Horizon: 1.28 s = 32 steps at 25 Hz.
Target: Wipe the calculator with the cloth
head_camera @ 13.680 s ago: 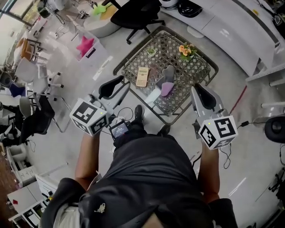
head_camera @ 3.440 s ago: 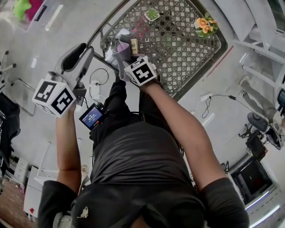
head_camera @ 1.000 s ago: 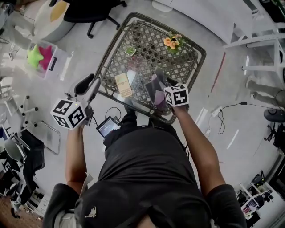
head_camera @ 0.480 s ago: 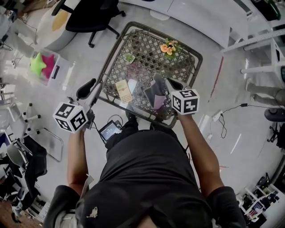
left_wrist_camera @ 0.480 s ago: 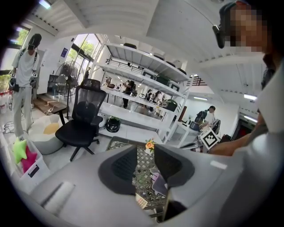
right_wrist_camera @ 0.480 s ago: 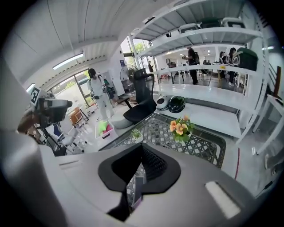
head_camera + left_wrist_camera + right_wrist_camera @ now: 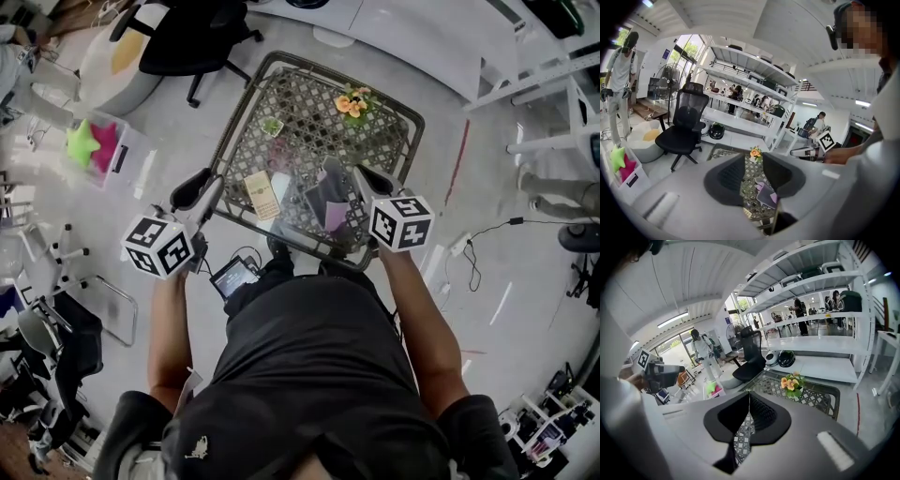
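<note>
The beige calculator (image 7: 260,195) lies flat near the left front edge of the lattice metal table (image 7: 389,141). To its right, a crumpled grey and purple cloth (image 7: 328,203) also rests on the table and shows through the left gripper's jaws (image 7: 765,194). My right gripper (image 7: 362,172) hovers above the cloth's right side, shut with nothing between its pads (image 7: 749,393). The left gripper (image 7: 208,183) hangs off the table's left front corner, short of the calculator. Its jaws stand open and empty (image 7: 753,156).
A white paper (image 7: 279,182) lies between calculator and cloth. Orange flowers (image 7: 353,101) and a small green plant (image 7: 273,125) stand at the table's far side. A black office chair (image 7: 192,37), a toy bin (image 7: 94,145) and white shelving (image 7: 553,103) surround it.
The right gripper has lifted off the cloth and drawn back toward me, leaving the cloth lying on the table. The left gripper has barely shifted.
</note>
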Available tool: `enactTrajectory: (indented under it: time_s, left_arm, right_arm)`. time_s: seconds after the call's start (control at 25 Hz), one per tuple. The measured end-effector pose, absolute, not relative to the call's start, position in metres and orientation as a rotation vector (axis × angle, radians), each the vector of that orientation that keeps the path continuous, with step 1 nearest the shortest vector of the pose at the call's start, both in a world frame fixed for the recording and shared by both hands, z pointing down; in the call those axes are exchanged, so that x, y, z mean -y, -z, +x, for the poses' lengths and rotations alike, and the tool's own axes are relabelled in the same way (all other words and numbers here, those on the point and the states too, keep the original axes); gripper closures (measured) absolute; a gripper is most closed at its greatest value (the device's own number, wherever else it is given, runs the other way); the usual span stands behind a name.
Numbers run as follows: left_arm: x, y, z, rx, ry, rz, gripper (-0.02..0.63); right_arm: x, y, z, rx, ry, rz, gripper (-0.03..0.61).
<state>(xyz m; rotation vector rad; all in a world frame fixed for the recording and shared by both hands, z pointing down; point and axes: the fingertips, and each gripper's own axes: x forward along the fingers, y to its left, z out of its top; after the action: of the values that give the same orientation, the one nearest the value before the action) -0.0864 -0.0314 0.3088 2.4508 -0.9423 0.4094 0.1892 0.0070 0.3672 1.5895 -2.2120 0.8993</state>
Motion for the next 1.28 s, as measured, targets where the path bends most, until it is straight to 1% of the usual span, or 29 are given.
enactTrajectory:
  time_s: [0.16,0.4,0.72,0.96,1.28]
  left_arm:
    - [0.018,-0.333,-0.072,0.892,-0.489,2.434,0.434]
    - [-0.005,-0.354,-0.067,0.827,-0.502,2.398,0.434]
    - [0.003,-0.354,-0.092,0.880,-0.506,2.362,0.434]
    - [0.011,-0.348,-0.076,0.849,-0.508,2.395,0.434]
    - [0.014,-0.343,-0.063,0.826,-0.492,2.422,0.434]
  right_arm:
    - [-0.015,-0.381,0.178,2.194,-0.933,1.547,0.574]
    - [-0.033,-0.404,0.144,2.164,-0.950,1.432,0.572]
    - [-0.019,-0.376,0.173,2.141,-0.814,1.478,0.569]
    - [-0.016,-0.370,0.189,2.126,-0.800,1.506,0.569]
    - [-0.022,-0.369,0.194,2.103,-0.797,1.496,0.569]
